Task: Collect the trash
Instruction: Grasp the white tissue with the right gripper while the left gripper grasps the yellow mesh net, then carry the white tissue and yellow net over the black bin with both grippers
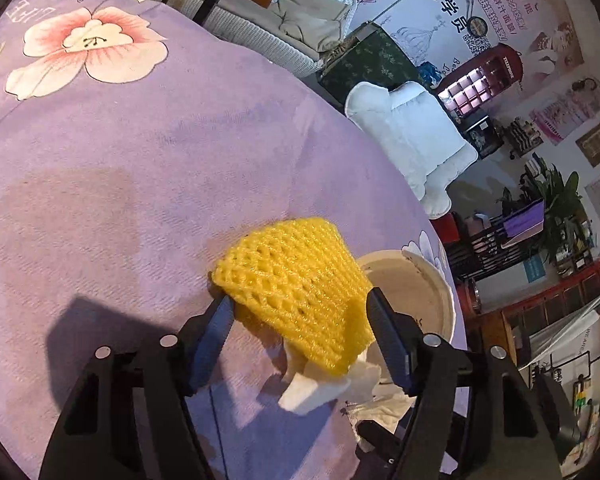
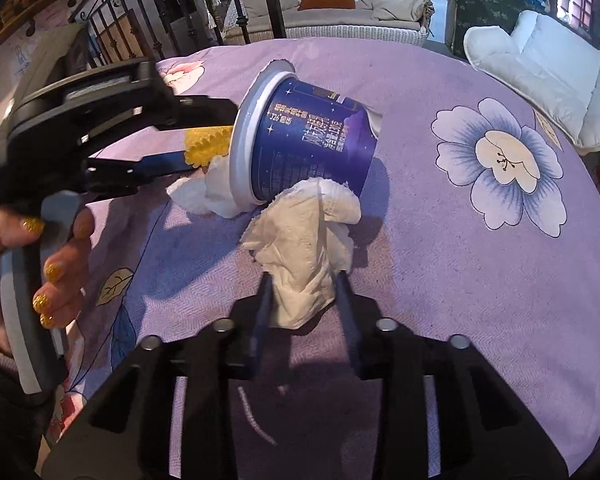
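In the left wrist view, our left gripper (image 1: 300, 312) has its fingers set wide on either side of a yellow foam fruit-net sleeve (image 1: 296, 288); whether they press it yet we cannot tell. The sleeve lies on the purple flowered tablecloth (image 1: 140, 160), over a white crumpled tissue (image 1: 320, 388) and against the open mouth of a paper cup (image 1: 412, 292). We judge the net feather-light, springy and easy to crush, so a hold across its middle should serve.

In the right wrist view, our right gripper (image 2: 304, 296) is narrowed onto a second crumpled white paper tissue (image 2: 304, 240), gripping its near end. It looks soft, limp and liable to tear, best taken at the bunched part. The dark blue paper cup (image 2: 300, 136) lies on its side just beyond, touching this tissue; it seems light but could roll.

We count one net sleeve, one cup and two tissues.
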